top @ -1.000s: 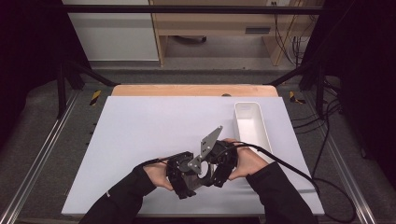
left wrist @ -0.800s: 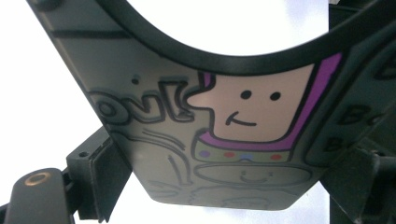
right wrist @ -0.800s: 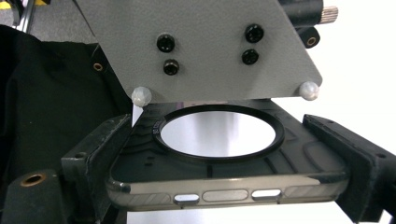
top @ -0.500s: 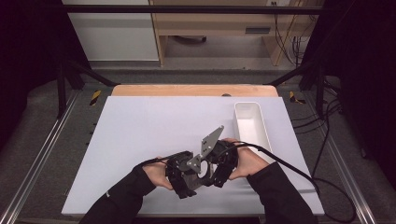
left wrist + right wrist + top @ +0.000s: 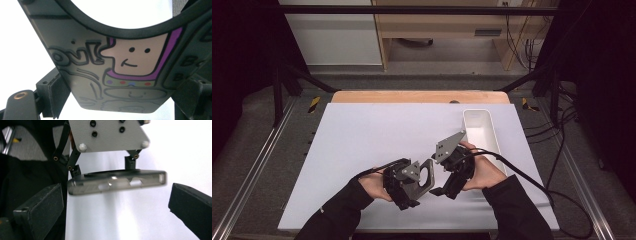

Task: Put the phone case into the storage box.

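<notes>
A grey phone case [image 5: 112,75] printed with a cartoon face is held low over the white table. My left gripper [image 5: 404,184] is shut on it, and its jaws clamp the case's two side edges [image 5: 53,93]. In the high view the case [image 5: 426,175] sticks out to the right of that gripper. My right gripper [image 5: 451,175] faces it from the right and is open. Its jaws stand wide apart, with the case [image 5: 117,181] edge-on beyond them and touching neither pad [image 5: 40,210].
A narrow white bin [image 5: 482,131] stands on the white tabletop [image 5: 372,130] just right of the hands. A black cable [image 5: 532,180] trails from the right gripper off the table's right edge. The left gripper's grey plate [image 5: 107,133] hangs above the case.
The right gripper has shifted slightly to the right, away from the case. The left gripper still holds the case in about the same place.
</notes>
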The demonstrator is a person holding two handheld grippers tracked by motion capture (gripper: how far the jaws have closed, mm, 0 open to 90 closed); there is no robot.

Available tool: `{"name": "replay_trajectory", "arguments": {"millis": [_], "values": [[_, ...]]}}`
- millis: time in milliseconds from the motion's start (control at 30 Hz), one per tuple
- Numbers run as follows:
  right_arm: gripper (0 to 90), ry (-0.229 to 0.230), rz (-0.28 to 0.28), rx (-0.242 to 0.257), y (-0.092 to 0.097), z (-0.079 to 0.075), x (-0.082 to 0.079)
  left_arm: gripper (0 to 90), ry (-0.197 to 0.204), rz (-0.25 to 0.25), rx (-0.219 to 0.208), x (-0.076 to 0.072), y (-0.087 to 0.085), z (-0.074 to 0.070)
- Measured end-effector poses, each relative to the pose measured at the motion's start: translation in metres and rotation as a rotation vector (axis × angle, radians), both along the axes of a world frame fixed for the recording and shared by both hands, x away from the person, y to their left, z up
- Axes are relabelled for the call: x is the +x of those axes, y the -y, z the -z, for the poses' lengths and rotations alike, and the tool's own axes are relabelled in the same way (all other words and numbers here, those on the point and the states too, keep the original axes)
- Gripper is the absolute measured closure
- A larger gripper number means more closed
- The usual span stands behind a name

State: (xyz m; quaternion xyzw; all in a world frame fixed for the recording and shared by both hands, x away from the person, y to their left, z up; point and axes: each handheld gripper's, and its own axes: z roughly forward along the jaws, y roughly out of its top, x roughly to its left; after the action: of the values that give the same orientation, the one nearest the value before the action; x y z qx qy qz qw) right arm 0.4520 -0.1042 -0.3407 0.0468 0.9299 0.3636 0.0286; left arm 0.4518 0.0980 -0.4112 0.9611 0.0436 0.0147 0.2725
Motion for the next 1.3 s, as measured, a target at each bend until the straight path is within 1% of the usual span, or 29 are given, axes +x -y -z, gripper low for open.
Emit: {"name": "replay_trajectory", "arguments": {"millis": [67,167,200,300,400,533,667,767,1000,1067,1133,1300], "values": [[0.1,0.001,0.02,0.027,0.004,-0.001,0.0,11.6,0.002,-0.008,-0.014,0.0,-0.003,0.0],[0.1,0.007,0.032,0.051,0.009,0.002,0.001,11.6,-0.006,-0.015,-0.038,0.0,-0.008,0.001],[0.1,0.006,0.04,0.057,0.011,0.003,0.001,11.6,-0.004,-0.015,-0.049,0.0,-0.009,0.001],[0.1,0.004,0.06,0.095,0.016,0.007,0.0,11.6,-0.007,-0.023,-0.09,0.0,-0.013,0.001],[0.1,0.002,0.07,0.139,0.022,0.011,-0.001,11.6,-0.004,-0.033,-0.125,-0.001,-0.017,0.0],[0.1,0.006,0.088,0.184,0.027,0.016,-0.002,11.6,-0.004,-0.053,-0.17,-0.001,-0.022,0.001],[0.1,0.0,0.1,0.213,0.03,0.022,-0.005,11.6,-0.009,-0.067,-0.225,-0.001,-0.026,0.002],[0.1,-0.012,0.106,0.239,0.032,0.026,-0.006,11.6,-0.02,-0.076,-0.258,-0.001,-0.028,0.004],[0.1,-0.032,0.117,0.277,0.036,0.034,-0.008,11.6,-0.018,-0.065,-0.304,-0.003,-0.027,0.005],[0.1,-0.037,0.116,0.289,0.036,0.035,-0.009,11.6,-0.026,-0.056,-0.317,-0.003,-0.027,0.005],[0.1,-0.044,0.113,0.304,0.036,0.035,-0.009,11.6,-0.026,-0.052,-0.329,-0.004,-0.026,0.004],[0.1,-0.049,0.111,0.321,0.034,0.036,-0.01,11.6,-0.024,-0.039,-0.368,-0.005,-0.024,0.001]]}}
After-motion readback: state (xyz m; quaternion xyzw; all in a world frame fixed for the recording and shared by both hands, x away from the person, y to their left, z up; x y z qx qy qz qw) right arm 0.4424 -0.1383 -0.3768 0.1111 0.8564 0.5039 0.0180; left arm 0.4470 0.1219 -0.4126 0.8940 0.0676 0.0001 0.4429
